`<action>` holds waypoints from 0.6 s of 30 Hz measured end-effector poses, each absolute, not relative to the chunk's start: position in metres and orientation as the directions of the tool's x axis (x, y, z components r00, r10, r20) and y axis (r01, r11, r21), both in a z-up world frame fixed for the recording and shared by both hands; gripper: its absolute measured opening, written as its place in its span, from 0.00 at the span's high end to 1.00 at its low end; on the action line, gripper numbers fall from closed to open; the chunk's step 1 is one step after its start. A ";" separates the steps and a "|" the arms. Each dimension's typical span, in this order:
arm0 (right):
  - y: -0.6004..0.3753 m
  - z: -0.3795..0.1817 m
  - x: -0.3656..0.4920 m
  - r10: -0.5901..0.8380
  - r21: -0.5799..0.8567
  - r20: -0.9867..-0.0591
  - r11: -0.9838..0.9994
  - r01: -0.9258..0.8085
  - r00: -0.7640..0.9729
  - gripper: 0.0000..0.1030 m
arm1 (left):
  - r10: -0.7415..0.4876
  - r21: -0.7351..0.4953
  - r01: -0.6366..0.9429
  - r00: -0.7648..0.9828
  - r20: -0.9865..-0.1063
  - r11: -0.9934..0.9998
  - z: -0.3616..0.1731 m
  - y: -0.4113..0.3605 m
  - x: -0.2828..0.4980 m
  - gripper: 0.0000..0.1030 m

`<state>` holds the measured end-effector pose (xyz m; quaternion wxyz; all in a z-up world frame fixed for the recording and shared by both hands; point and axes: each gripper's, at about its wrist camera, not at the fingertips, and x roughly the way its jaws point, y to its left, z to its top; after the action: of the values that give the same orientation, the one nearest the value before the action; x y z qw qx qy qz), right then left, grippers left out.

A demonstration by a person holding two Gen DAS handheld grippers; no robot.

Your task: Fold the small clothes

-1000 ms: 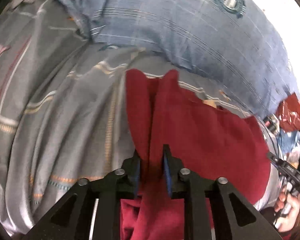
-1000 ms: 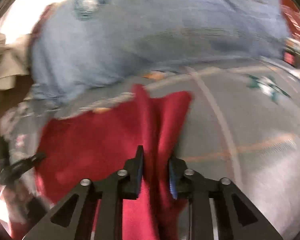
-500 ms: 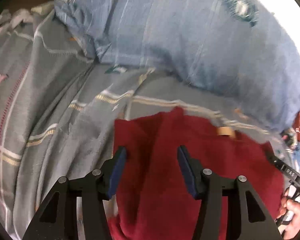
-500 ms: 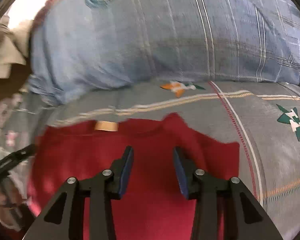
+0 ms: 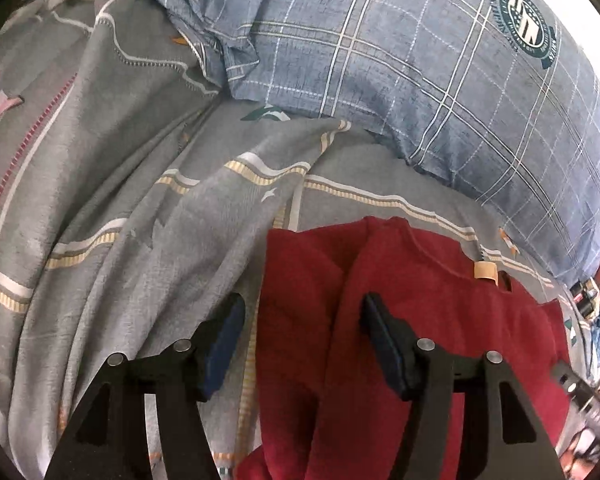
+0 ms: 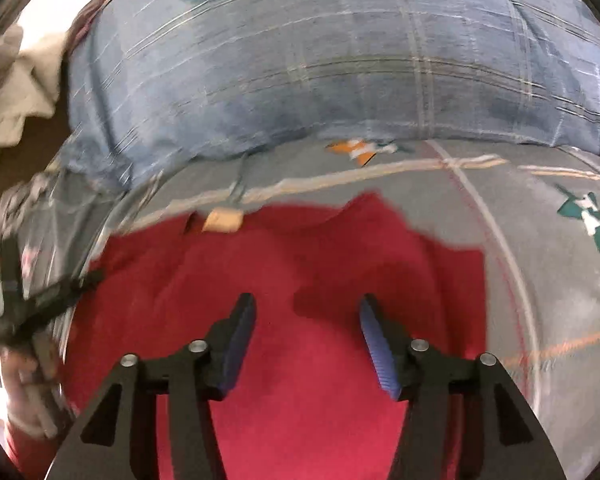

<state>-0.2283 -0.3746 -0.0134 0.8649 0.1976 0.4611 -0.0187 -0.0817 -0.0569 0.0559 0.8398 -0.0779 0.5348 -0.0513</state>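
A small red garment (image 5: 440,320) lies spread on a grey patterned bedsheet (image 5: 120,200), collar end away from me, with a tan neck label (image 5: 486,270). My left gripper (image 5: 302,312) is open and empty, hovering over the garment's left edge. In the right wrist view the same red garment (image 6: 300,280) fills the lower middle, its label (image 6: 222,220) at the far edge. My right gripper (image 6: 306,312) is open and empty above the garment's right half. The left gripper shows at the left edge of that view (image 6: 40,304).
A large blue plaid pillow (image 5: 420,60) lies along the far side of the bed, just beyond the garment; it also shows in the right wrist view (image 6: 320,60). The sheet is wrinkled at the left. Pale cloth (image 6: 12,92) sits at the far left.
Both grippers were shut on pinched folds of the red garment one second ago. They have opened and let go, and the garment now lies flat on the sheet.
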 end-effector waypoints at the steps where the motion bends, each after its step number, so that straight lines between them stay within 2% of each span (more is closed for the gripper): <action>1: -0.369 -0.020 -0.230 0.144 0.306 -0.816 0.929 0.207 0.560 0.44 | -0.166 -0.180 0.006 0.428 -0.889 0.984 0.057 -0.058 -0.083 0.41; 6: -0.358 -0.013 -0.224 0.096 0.239 -0.852 0.946 0.220 0.514 0.42 | -0.155 -0.157 0.033 0.448 -0.881 0.987 0.068 -0.056 -0.101 0.37; 9: -0.344 0.009 -0.221 0.180 0.320 -0.815 0.932 0.171 0.550 0.41 | -0.146 -0.140 0.046 0.462 -0.875 0.989 0.079 -0.055 -0.112 0.34; 13: -0.309 0.022 -0.201 0.244 0.338 -0.802 0.938 0.077 0.545 0.39 | -0.149 -0.126 0.079 0.467 -0.872 0.989 0.095 -0.054 -0.127 0.29; 16: -0.276 0.027 -0.173 0.290 0.353 -0.796 0.936 0.018 0.531 0.39 | -0.184 -0.153 0.105 0.449 -0.874 0.983 0.106 -0.047 -0.144 0.28; 18: -0.252 0.029 -0.156 0.324 0.369 -0.790 0.929 -0.017 0.520 0.39 | -0.211 -0.188 0.096 0.444 -0.871 0.977 0.109 -0.035 -0.158 0.23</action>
<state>-0.1564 -0.2524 0.0288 0.8571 0.1599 0.4796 0.0993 -0.1579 -0.0354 0.1093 0.8479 -0.0553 0.5194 -0.0906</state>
